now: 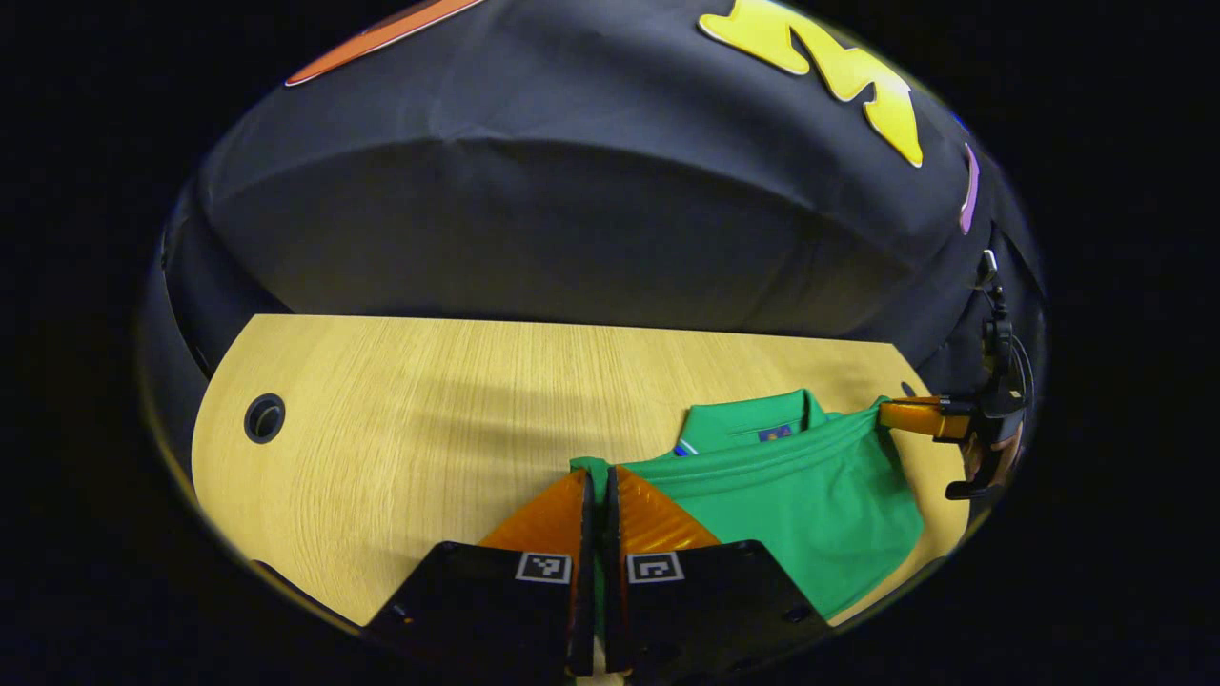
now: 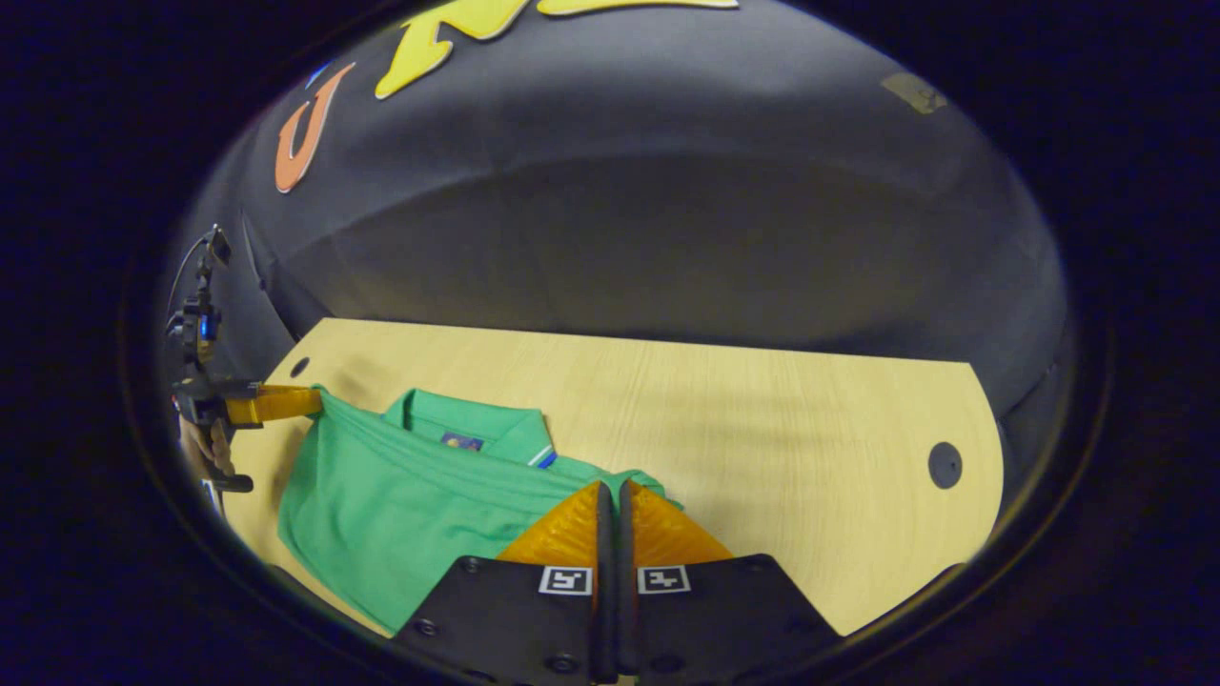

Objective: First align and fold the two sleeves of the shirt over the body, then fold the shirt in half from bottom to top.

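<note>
Both pairs of fingers are pressed together, left gripper and right gripper each pinching a corner of the green shirt, whose stretched edge runs between them, collar beyond, above the tabletop.

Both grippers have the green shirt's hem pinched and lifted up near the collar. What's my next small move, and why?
Probably lower both grippers together and lay the held edge down just below the collar. The left gripper and right gripper each pinch the shirt at a corner, the edge stretched straight between them, the body already doubled on the table. Release only once the edge rests flat.
</note>
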Available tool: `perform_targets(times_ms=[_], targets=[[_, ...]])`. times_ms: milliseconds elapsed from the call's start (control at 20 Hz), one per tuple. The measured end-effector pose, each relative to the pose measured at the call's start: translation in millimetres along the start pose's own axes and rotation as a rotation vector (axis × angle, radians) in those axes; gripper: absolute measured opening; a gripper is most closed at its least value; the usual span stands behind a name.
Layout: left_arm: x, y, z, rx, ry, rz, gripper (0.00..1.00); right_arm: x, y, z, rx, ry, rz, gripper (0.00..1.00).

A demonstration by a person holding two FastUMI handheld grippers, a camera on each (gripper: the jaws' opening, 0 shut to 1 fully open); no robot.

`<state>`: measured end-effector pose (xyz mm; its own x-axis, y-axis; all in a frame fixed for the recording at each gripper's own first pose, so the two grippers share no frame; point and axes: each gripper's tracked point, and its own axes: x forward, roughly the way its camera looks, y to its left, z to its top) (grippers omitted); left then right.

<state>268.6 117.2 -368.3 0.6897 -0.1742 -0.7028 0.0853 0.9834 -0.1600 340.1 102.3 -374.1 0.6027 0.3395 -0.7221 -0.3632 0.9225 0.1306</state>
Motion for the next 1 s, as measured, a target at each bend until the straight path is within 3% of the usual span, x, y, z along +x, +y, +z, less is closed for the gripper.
perform_targets(times_ms=[100,150,300,350,400,450,500,550,600,750,1000], targets=[[1.7,2.9,-8.9,-0.002,0.031,0.038,0.13,0.6,1.6,4.1,0.007,-0.013,-0.021,0.0],[2.1,3.9,-9.7,-0.005,0.032,0.051,0.14,2.7,1.6,4.6,0.001,-0.015,-0.038,0.07],[-6.6,8.4,-2.2,-0.018,0.004,0.107,0.15,2.4,4.8,2.0,-0.002,-0.007,-0.051,0.16],[-12.6,9.6,0.9,-0.021,-0.007,0.117,0.23,-2.8,4.7,5.3,0.008,-0.018,-0.056,0.3],[-21.8,9.6,4.6,-0.031,-0.02,0.126,0.49,-10.7,4.2,11.5,0.018,-0.037,-0.068,0.44],[-33.6,9.1,9.1,-0.043,-0.03,0.127,0.55,-21.4,1.3,18.5,0.022,-0.063,-0.088,0.58],[-43.7,8.2,12.4,-0.053,-0.042,0.137,0.7,-35.6,-1.0,25.4,0.027,-0.096,-0.105,0.72],[-56.7,11.1,18.2,-0.057,-0.061,0.157,0.85,-52.6,-1.5,33.6,0.028,-0.126,-0.121,0.82],[-76.8,12.0,27.5,-0.066,-0.092,0.177,1.0,-69.6,1.1,38.1,0.024,-0.157,-0.136,0.79],[-136.8,-7.7,62.7,-0.103,-0.228,0.17,0.96,-139.6,14.4,58.1,-0.01,-0.272,-0.173,0.9],[-277.1,-66.5,115.1,-0.02,-0.457,0.158,0.99,-291.0,57.5,89.6,-0.054,-0.494,-0.169,0.88]])
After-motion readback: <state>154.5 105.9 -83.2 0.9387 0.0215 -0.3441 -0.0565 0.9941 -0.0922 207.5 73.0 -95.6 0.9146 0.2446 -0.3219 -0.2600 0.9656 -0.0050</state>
